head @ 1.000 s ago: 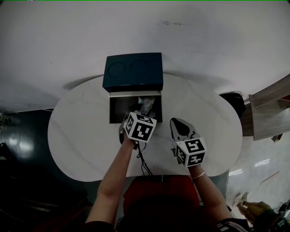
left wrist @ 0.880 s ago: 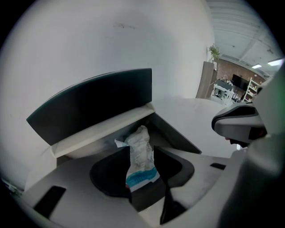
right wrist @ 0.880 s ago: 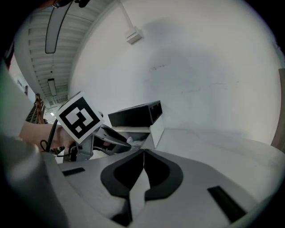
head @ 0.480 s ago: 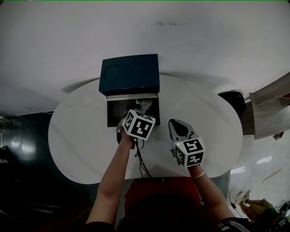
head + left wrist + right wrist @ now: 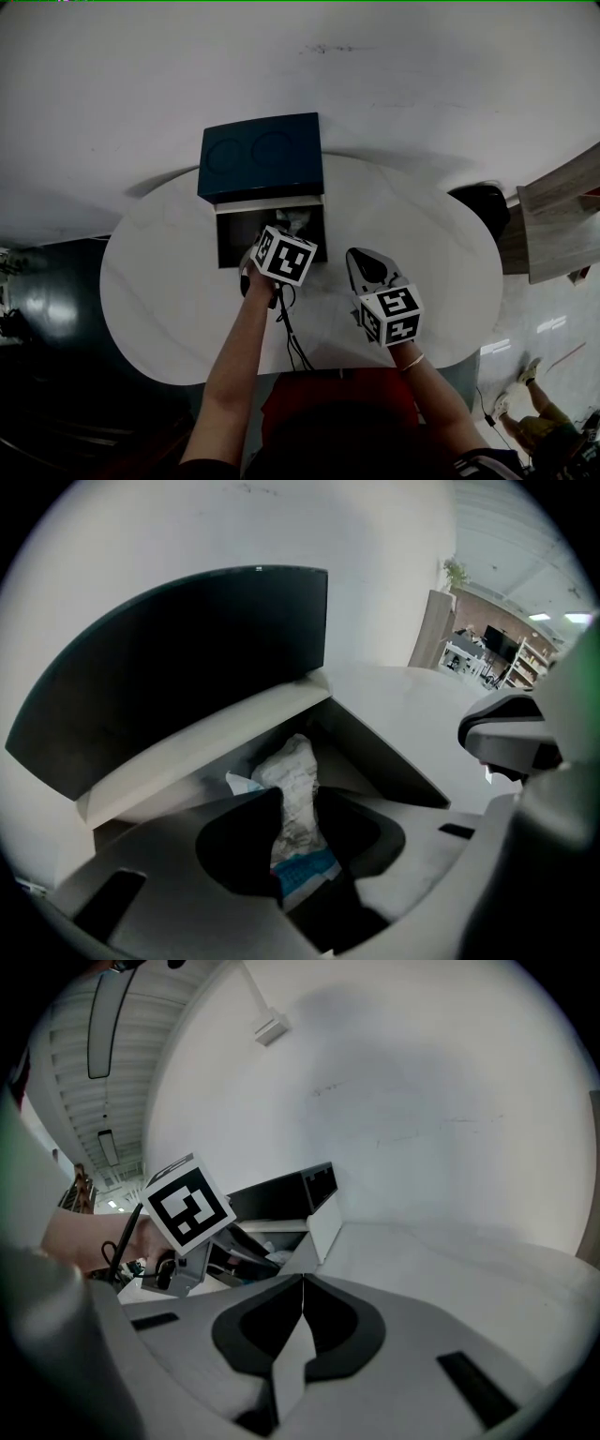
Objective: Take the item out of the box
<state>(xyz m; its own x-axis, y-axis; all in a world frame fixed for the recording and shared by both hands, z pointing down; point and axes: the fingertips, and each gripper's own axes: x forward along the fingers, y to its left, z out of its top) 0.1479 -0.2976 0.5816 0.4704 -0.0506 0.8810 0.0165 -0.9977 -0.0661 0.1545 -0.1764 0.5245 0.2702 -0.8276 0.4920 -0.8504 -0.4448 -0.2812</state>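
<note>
Left gripper closing on the packet inside the open box.

One dark box stands at the far edge of the table with its lid raised. One crumpled white packet with a blue end lies in it, straight ahead of the left gripper and between its jaws, its long axis running away along them. The jaws are closing, though the pads seem not yet to press on it. The box floor is dim, so other contents may be hidden. The right gripper, one of two, is farther off over the table's middle, jaws together and empty.
</note>
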